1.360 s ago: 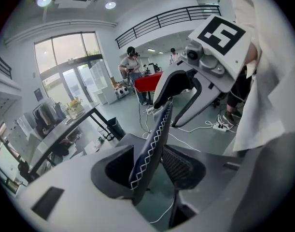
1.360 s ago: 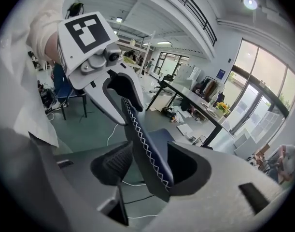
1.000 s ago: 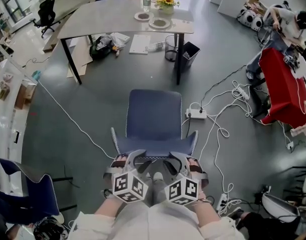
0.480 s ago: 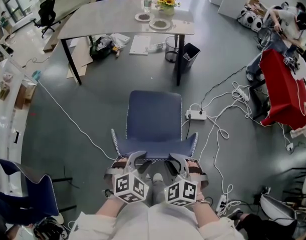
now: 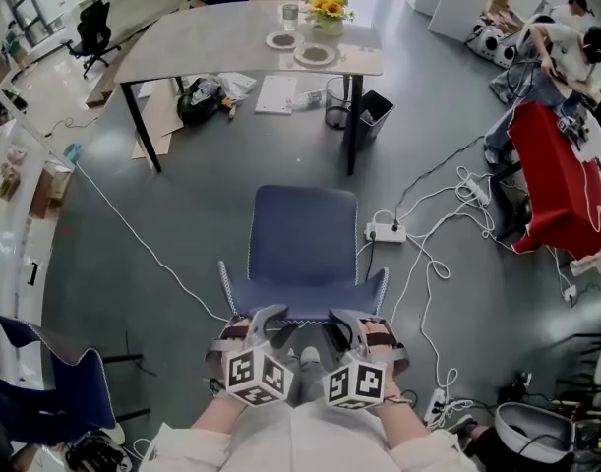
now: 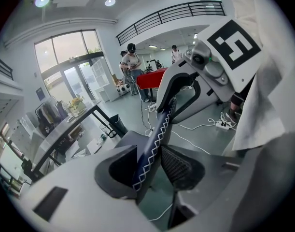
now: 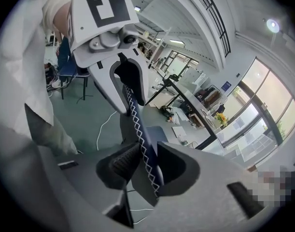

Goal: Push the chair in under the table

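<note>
A blue chair (image 5: 305,239) stands on the grey floor, its seat toward the grey table (image 5: 211,42) farther off. Its backrest top edge (image 5: 305,308), trimmed with white zigzag stitching, is nearest me. My left gripper (image 5: 266,316) sits on the left part of that edge and my right gripper (image 5: 344,316) on the right part. In the left gripper view the edge (image 6: 157,129) runs between the left gripper's (image 6: 152,166) pads, which press on it. In the right gripper view the edge (image 7: 137,124) lies between the right gripper's (image 7: 145,166) closing jaws, touching the pads.
A flower vase (image 5: 328,8) and plates stand on the table; a black bin (image 5: 372,109) and papers lie under it. A power strip (image 5: 386,232) with white cables trails to the chair's right. A red-covered table (image 5: 561,180) stands right, another blue chair (image 5: 79,386) lower left.
The view has tipped slightly, so everything sits a little lower in the picture. Both grippers stay on the backrest's top edge, and the chair stands where it was.
</note>
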The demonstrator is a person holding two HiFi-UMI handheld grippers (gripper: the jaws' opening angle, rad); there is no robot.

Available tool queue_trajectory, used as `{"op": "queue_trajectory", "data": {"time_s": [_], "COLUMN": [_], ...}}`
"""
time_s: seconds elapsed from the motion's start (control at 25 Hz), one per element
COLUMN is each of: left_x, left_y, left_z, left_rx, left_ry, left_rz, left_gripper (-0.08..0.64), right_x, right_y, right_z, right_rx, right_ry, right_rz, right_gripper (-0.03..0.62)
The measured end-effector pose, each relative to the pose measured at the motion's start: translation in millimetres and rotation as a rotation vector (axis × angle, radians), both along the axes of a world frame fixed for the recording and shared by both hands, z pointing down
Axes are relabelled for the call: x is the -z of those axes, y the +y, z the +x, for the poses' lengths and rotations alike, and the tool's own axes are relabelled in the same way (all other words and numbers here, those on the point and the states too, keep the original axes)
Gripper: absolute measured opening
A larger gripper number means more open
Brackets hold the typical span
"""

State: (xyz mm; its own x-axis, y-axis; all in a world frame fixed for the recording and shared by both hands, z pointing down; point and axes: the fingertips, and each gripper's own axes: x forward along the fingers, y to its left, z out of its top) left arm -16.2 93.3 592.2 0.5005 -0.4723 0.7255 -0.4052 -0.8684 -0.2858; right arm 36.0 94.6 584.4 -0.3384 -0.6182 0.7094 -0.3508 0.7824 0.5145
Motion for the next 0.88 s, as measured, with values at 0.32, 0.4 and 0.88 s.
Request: {"op": "queue_trajectory", "data": {"time_s": [0.32,0.4,0.88], "left_x": [2.2,3.3,3.0], "left_y": [-3.7,-4.9,-9.1], "left_z": [3.8,3.7,10.0], "left_rx": [0.024,0.035,0.095], "left_ry": [0.005,0.006,0.018], "left_rz": [-0.011,-0.019,-0.023], "left_gripper": [0.160,0.160,0.160], "right_x": [-2.0,-2.3,-2.4], "right_y": [-5.0,-6.2,-10.6], "right_z": [2.3,2.0,7.2], "right_rx": [0.030,0.051,0.095], "right_ry": [-0.009,-0.011,-0.016], "right_rz": [-0.013,-0.013,0.004], "right_gripper": [0.103,0.101,0.100]}}
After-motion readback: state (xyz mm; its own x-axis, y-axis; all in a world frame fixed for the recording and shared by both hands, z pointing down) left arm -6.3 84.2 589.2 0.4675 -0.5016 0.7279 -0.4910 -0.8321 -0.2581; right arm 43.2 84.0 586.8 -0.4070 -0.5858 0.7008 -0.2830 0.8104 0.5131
